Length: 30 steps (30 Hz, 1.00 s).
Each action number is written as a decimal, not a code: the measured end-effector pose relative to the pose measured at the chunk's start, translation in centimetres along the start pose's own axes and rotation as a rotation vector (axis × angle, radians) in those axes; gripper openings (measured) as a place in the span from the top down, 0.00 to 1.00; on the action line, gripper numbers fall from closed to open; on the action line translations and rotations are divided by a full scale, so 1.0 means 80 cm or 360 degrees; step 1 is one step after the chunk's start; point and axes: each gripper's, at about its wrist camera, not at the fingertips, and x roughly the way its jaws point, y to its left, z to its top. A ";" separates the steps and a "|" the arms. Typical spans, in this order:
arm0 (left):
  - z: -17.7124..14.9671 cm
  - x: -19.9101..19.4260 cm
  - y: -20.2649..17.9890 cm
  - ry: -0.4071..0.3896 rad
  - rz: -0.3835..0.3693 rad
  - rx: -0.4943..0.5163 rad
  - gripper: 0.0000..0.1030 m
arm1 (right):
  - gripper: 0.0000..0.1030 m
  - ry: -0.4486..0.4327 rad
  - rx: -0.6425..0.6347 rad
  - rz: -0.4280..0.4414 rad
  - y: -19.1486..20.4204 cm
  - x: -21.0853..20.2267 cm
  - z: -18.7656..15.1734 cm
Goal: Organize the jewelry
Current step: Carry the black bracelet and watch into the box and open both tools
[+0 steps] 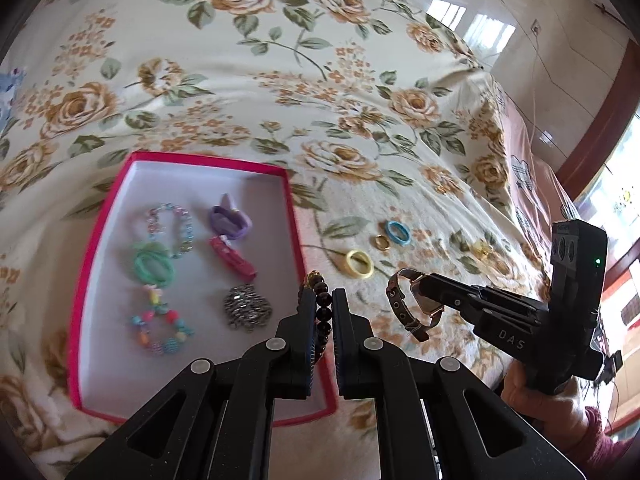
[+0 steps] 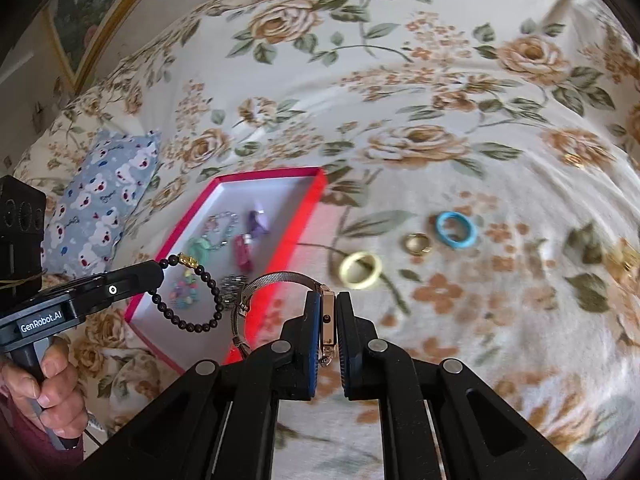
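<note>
Two grippers hang above a rose-patterned bedspread (image 1: 280,80), each clamped on a piece of jewelry. One, the left gripper (image 1: 323,300), has its jaws pinched nearly together on a dark beaded bracelet (image 1: 323,304) with a gold charm; in the right wrist view that bracelet (image 2: 192,300) dangles as a loop from the fingertips over the near corner of the pink-rimmed box (image 1: 100,240). Beside it, the right gripper (image 2: 329,312) is closed tight on the case of a wristwatch (image 2: 328,320), whose mesh band arcs out to the left of the fingers; the left wrist view shows the watch (image 1: 412,304) held off the bedspread. Inside the box lie a pastel bead bracelet (image 1: 172,228), a green hair tie (image 1: 154,268), a purple clip (image 1: 230,218), a magenta clip (image 1: 232,258), a multicoloured bead bracelet (image 1: 160,328) and a sparkly silver piece (image 1: 246,306). On the bedspread right of the box rest a yellow ring (image 1: 359,264), a small gold ring (image 1: 381,242) and a blue ring (image 1: 397,233), near one another. A hand (image 2: 44,384) grips the left tool's handle.
</note>
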 end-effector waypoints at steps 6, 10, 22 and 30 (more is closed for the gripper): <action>-0.008 -0.019 0.024 -0.0021 0.0046 -0.0069 0.94 | 0.93 0.0030 -0.0089 0.0084 0.042 0.019 0.006; -0.013 -0.025 0.040 -0.0020 0.0063 -0.0110 0.94 | 0.93 0.0051 -0.0159 0.0129 0.071 0.032 0.008; -0.024 -0.024 0.093 0.0007 0.0086 -0.0266 0.94 | 0.93 0.0152 -0.0276 0.0174 0.116 0.073 0.001; -0.029 -0.012 0.122 0.0027 0.0138 -0.0346 0.94 | 0.93 0.0232 -0.0322 0.0142 0.123 0.103 -0.006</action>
